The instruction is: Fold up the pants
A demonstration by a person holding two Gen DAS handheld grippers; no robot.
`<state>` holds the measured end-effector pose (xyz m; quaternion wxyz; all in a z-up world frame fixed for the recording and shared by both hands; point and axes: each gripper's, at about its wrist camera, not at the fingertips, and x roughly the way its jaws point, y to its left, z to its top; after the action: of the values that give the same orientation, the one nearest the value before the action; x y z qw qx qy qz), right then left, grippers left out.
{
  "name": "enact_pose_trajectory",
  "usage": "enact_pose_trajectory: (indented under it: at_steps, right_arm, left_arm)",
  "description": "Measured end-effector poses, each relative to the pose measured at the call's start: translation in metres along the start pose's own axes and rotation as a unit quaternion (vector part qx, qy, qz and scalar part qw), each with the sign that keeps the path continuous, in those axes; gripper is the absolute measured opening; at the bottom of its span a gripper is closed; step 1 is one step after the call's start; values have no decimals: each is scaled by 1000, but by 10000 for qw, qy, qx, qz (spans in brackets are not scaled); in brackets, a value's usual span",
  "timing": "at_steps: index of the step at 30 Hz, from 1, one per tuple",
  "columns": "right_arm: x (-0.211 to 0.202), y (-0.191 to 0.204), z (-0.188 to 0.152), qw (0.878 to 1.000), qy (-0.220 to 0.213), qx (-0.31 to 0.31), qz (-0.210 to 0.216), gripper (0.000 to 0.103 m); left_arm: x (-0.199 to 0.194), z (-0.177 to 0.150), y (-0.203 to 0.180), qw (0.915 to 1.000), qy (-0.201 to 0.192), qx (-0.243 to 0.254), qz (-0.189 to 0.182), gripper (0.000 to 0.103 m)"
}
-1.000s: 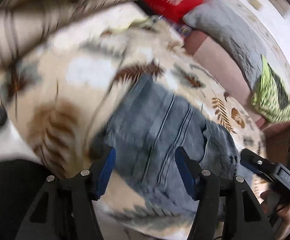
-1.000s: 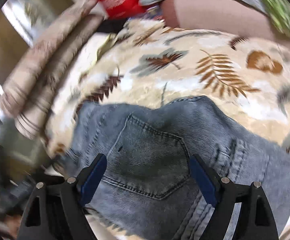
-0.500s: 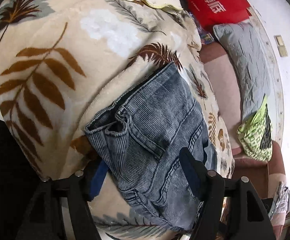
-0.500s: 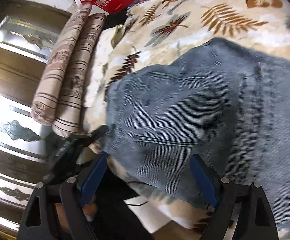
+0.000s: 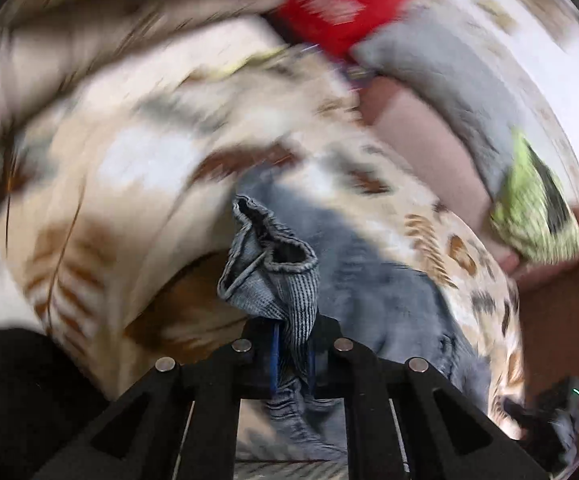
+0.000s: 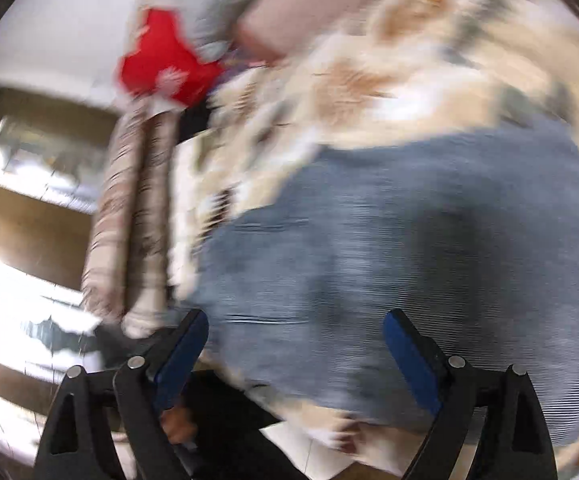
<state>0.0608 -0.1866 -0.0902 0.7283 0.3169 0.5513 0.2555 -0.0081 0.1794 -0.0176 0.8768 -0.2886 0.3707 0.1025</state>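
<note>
One pants (image 5: 285, 276) bunch pinched in left tool (image 5: 291, 354).

Bed clutter sitting all around, pretty blurry

A cream blanket with brown and grey leaf print (image 5: 137, 184) is covering the bed, a red bag with white lettering (image 5: 341, 4) is lying at the far end just beside a grey pillow (image 5: 449, 80), and a lime-green patterned bag (image 5: 533, 208) is resting near that pillow. A striped beige rolled quilt (image 6: 129, 220) is lying along the bed's edge, with a brown wooden cabinet (image 6: 21, 220) showing behind it.
</note>
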Motion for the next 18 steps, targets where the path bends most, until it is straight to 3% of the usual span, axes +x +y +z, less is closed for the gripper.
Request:
enact_pose_trajectory:
  at_steps: [1, 3, 5, 9, 14, 16, 17, 18]
  right_arm:
    - [5, -16, -1, 9996, 137, 226, -58, 91]
    - [2, -39, -7, 9975, -23, 501, 490, 91]
    - [-11, -46, -7, 9944, -166, 716, 762, 91]
    - [-67, -59, -7, 9863, -1025, 854, 973, 91]
    - [-136, -104, -25, 9685, -1880, 1363, 904, 91]
    - [-154, -119, -31, 9622, -2080, 1546, 833, 91]
    - [-161, -126, -34, 9587, -2176, 1656, 787, 91]
    - [-166, -131, -34, 9572, -2221, 1687, 771, 91]
  left_arm:
    - [-7, 0, -19, 9994, -119, 326, -24, 9]
    - [-22, -5, -66, 9931, -362, 1106, -112, 9]
    - [-33, -15, -108, 9830, -517, 1744, -255, 9]
    - [-42, -58, -193, 9543, -509, 2838, -784, 9]
    - [-4, -134, -259, 9225, 205, 3697, -1087, 10]
    - [31, -165, -272, 9031, 967, 4064, -999, 15]
    - [58, -184, -273, 8910, 1563, 4156, -941, 23]
    - [66, -192, -273, 8845, 1719, 4244, -888, 25]
